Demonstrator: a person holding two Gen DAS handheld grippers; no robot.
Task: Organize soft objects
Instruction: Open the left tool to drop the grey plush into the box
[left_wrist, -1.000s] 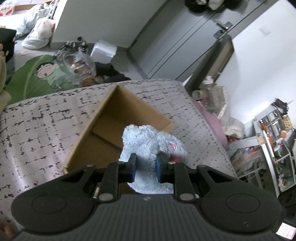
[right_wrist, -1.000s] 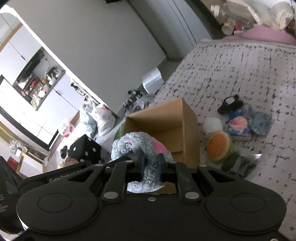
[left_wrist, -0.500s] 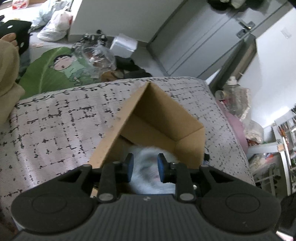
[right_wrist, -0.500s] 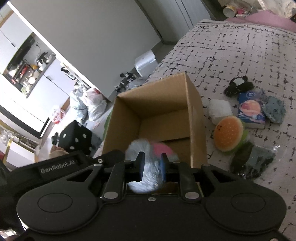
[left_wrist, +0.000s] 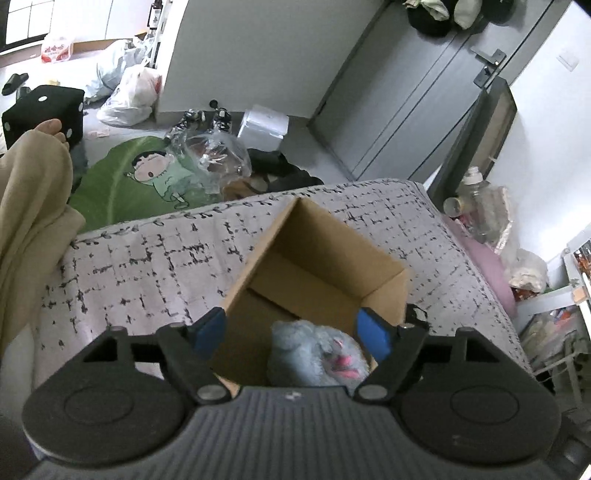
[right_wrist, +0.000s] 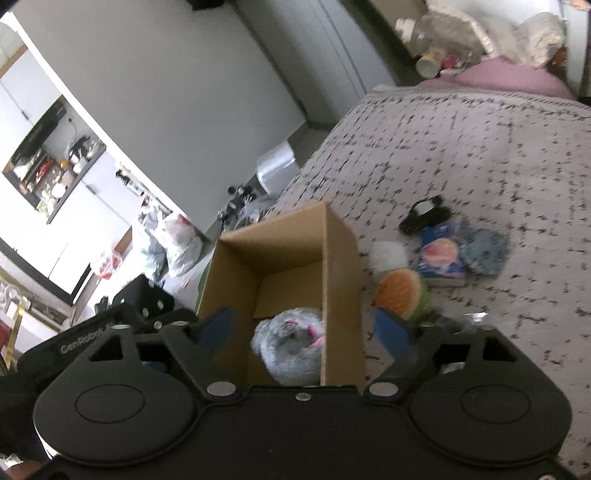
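Note:
A grey-blue plush toy (left_wrist: 317, 352) with a pink mouth lies inside the open cardboard box (left_wrist: 325, 240) on the bed. My left gripper (left_wrist: 291, 332) hangs above the box, its jaws opening wide, and the plush sits loose below them, untouched. In the right wrist view the same plush (right_wrist: 291, 343) rests at the bottom of the box (right_wrist: 340, 266). My right gripper (right_wrist: 306, 326) is above it, jaws also opening, with nothing pressed between the pads.
Right of the box on the patterned bedspread (right_wrist: 480, 147) lie a burger-shaped plush (right_wrist: 399, 291), a white puff (right_wrist: 388, 254), a blue packet (right_wrist: 441, 258), a grey pouch (right_wrist: 485, 251) and a black item (right_wrist: 424, 214). A person's beige sleeve (left_wrist: 29, 206) is at the left. Bags and clutter cover the floor.
Both grippers carried the plush from above the box down into it, then let go. The jaws went from shut on the plush to wide apart, and the plush now lies in the box.

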